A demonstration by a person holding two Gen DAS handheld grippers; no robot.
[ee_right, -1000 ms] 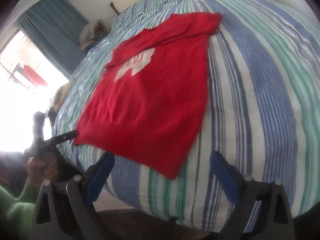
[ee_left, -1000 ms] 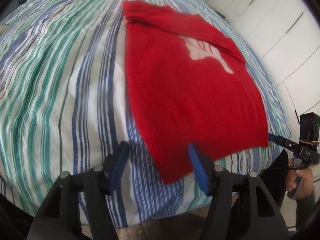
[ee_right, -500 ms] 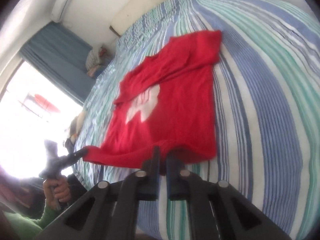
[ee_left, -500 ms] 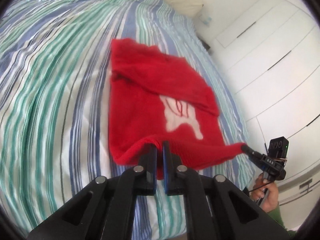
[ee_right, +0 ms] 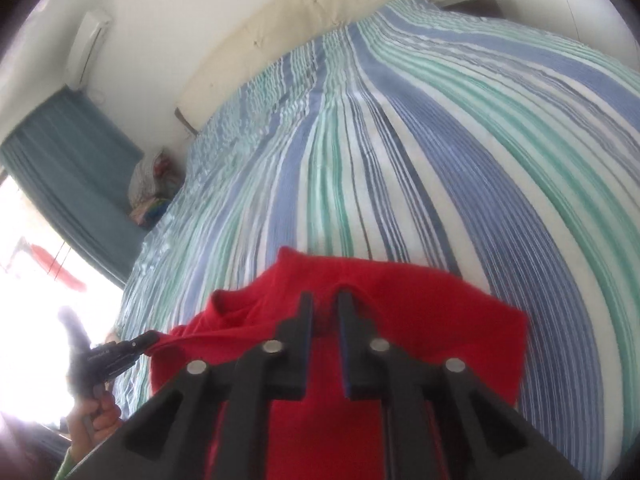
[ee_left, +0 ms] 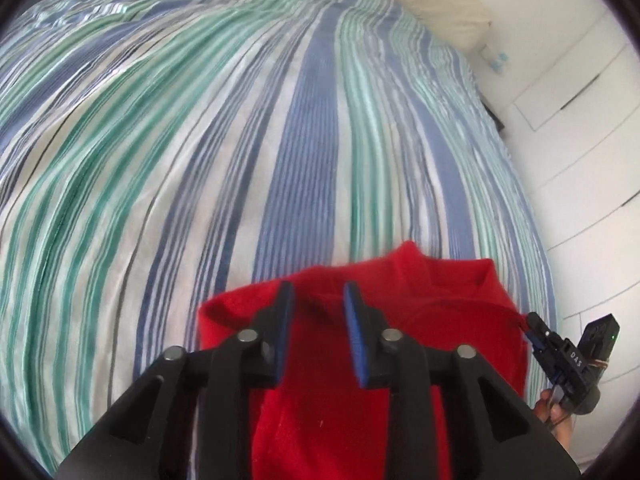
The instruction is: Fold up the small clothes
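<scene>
**Hem carried over, release under way**

The red sweater [ee_left: 440, 360] lay folded on the striped bed [ee_left: 200, 160], directly beneath and just ahead of both claws. The left claw [ee_left: 318, 320] stood with its blue pads apart, nothing pinched between them. In the other view, the right claw [ee_right: 322, 320] showed a narrow gap with red cloth bunched at its tips; whether it gripped the fabric I cannot tell. In the left view, the right claw [ee_left: 530, 326] touched the sweater's far corner. To do this step well, I judged both corners should be laid level with the edge below, let go only once the cloth lay flat, and the claws lifted straight up so nothing dragged
</scene>
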